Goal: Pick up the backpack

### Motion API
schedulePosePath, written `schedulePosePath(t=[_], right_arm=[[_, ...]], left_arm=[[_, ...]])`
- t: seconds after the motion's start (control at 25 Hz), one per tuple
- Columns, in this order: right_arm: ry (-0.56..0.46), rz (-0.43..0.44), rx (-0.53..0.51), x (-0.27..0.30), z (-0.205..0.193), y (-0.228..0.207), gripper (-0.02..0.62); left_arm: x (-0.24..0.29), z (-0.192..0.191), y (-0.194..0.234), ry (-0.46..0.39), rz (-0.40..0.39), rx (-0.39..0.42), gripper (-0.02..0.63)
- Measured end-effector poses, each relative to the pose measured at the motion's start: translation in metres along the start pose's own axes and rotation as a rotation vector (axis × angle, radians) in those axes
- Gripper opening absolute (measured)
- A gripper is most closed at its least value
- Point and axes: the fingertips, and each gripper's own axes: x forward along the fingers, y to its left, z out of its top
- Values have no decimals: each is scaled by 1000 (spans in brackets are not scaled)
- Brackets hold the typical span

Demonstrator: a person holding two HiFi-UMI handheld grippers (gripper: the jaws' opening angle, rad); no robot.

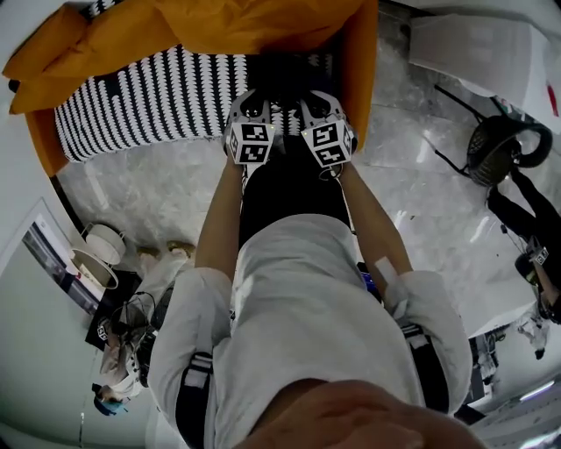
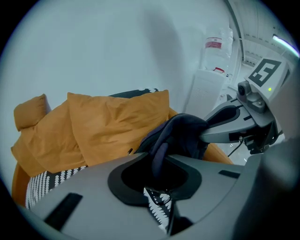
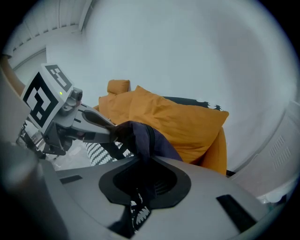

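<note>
Pinching the dark backpack [image 2: 180, 133] from both sides, the left gripper [image 1: 254, 105] and the right gripper [image 1: 320, 105] sit side by side at the upper centre of the head view — each pair of jaws clamped on navy fabric — against the orange sofa [image 1: 219, 26] and its striped cushion [image 1: 140, 101].

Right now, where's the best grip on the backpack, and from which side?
Likely its top edge, from above on the open front of the striped seat. The backpack bunches there into a ridge thin enough for the jaws; the left gripper and right gripper are each shut on it, side by side.
</note>
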Motion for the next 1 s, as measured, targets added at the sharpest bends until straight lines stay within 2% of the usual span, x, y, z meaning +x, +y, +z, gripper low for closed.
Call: schedulePosePath(t=[0.16,0.36,0.56,0.84,1.0], right_arm=[[3,-15,9,-4,-3,17,63],[10,-29,-5,-16,-9,36,61],[43,-37,-28,-30,-18,54,60],[50,-68,-103,-47,-14,82,60],[38,-58,-144,-62,-3,95,58]], left_arm=[[-14,-10,0,-21,-6,-20,64],[-37,-20,-4,-42,-57,-108,64],[-60,-38,-11,-46,-58,-112,64],[-99,-62,-18,-59,-74,-173,64],[-128,-67,-19,-101,-60,-211,61]])
